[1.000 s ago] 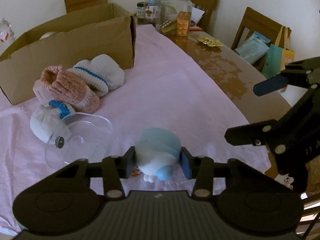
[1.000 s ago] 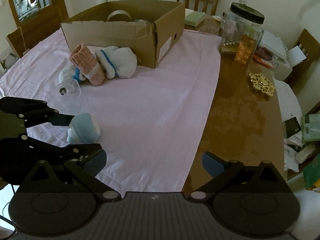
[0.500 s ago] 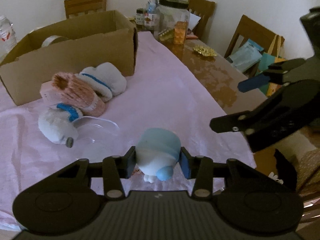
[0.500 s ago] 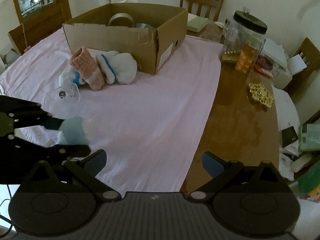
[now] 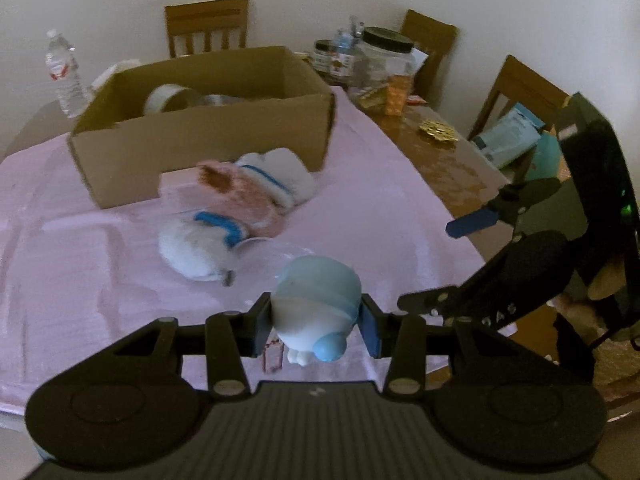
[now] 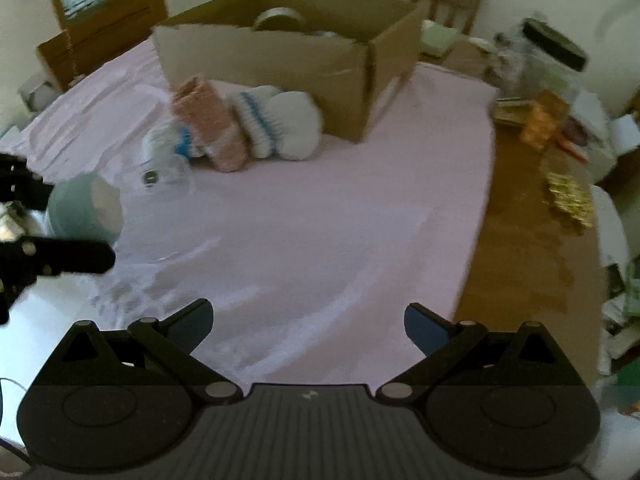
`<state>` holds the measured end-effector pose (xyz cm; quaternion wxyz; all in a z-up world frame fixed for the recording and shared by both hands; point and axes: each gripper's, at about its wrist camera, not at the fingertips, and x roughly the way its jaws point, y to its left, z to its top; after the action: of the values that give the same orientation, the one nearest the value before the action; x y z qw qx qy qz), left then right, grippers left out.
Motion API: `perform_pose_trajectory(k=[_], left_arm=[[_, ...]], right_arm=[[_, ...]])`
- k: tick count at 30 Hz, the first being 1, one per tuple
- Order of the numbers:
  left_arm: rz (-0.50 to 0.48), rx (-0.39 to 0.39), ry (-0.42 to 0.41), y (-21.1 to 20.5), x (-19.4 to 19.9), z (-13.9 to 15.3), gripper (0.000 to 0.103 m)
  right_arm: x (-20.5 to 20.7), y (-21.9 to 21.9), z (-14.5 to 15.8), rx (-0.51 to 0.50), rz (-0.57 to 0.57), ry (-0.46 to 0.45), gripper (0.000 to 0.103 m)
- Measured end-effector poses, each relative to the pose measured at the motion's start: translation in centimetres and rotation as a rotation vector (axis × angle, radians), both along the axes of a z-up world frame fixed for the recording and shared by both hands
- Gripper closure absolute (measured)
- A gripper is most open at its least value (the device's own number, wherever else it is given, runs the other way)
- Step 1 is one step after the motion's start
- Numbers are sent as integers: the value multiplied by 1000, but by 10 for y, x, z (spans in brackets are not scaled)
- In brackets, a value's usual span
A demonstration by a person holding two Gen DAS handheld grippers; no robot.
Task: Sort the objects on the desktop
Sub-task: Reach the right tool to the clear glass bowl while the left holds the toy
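Lifted higher than a second ago, the left claw [image 5: 316, 320] keeps its pads clamped on the blue toy [image 5: 316, 300] above the pink cloth [image 5: 360, 216]. Right claw [image 6: 308, 320] stands wide, holding nothing. Socks [image 6: 256, 124] lie beside the box [image 6: 288, 64] on the desk [image 6: 532, 248].

Blue-and-white toy figure [image 5: 316, 304]: rounded, pale blue top, white base with small feet; clamped between my left tongs' pads, clear of the pink cloth.

Knitted socks: pink one [image 6: 210, 128], white blue-striped one [image 6: 276, 124], and a white one with blue cuff [image 5: 196, 246], huddled touching before my cardboard box [image 5: 208, 136].

Box: open-topped, upright, tape roll [image 5: 168, 98] inside.
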<state>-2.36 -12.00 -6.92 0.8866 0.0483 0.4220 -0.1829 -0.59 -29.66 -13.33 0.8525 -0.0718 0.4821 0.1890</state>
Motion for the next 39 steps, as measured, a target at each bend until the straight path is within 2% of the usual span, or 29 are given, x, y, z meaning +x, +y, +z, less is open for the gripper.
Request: perform_pose_trajectory(k=[13,28,39], left_arm=[[118,-2,-13,46,4,3,59],[165,-18,2,76,19,-3,59],[186,-40,11,93,26,-7,59]], right_arm=[[19,72,-22,-19,216,24,0],[42,119,-27,-63,339,14,0],[47,125,-25,-60,359,15,0]])
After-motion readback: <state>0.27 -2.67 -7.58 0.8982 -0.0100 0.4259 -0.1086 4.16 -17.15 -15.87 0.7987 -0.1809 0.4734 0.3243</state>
